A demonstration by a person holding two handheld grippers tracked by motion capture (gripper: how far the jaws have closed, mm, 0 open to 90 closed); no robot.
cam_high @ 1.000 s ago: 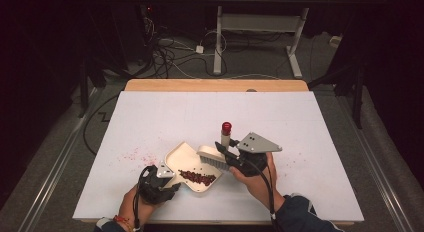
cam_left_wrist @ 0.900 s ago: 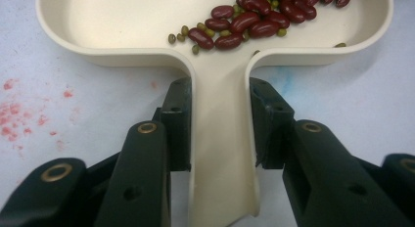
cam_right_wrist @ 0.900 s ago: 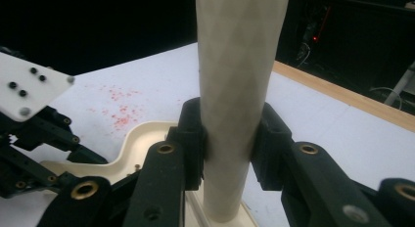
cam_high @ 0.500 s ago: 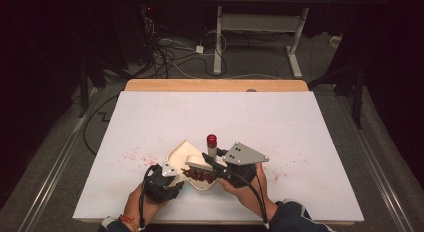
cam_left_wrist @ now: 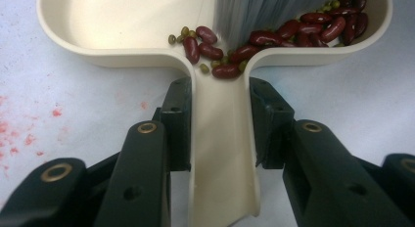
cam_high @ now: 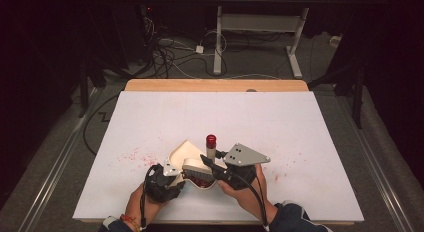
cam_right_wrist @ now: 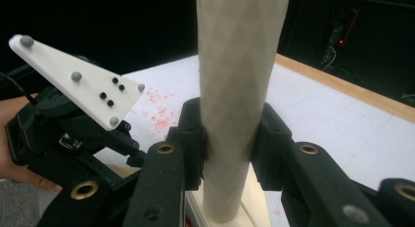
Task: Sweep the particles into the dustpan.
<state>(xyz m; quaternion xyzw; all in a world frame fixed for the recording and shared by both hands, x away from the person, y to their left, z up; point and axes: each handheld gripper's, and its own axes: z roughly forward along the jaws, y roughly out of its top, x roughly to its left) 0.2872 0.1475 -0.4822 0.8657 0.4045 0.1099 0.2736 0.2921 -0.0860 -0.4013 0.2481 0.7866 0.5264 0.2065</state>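
The left gripper [cam_left_wrist: 215, 114] clamps the dustpan [cam_left_wrist: 122, 36] handle; the right gripper [cam_right_wrist: 227, 139] grasps the brush [cam_right_wrist: 240, 90]. Sweep the beans [cam_left_wrist: 293, 31] leftward gently, probably keeping the pan flat.

cream dustpan [cam_left_wrist: 147, 26] flat on table, beans [cam_left_wrist: 274, 38] piled at rear wall; brush [cam_high: 197, 167] bristles inside, red-tipped handle upright.

tongs [cam_left_wrist: 219, 124]: black jaws, brass rivets | plate [cam_high: 246, 155]: grey, three-cornered | sleeves [cam_high: 292, 219]: dark blue
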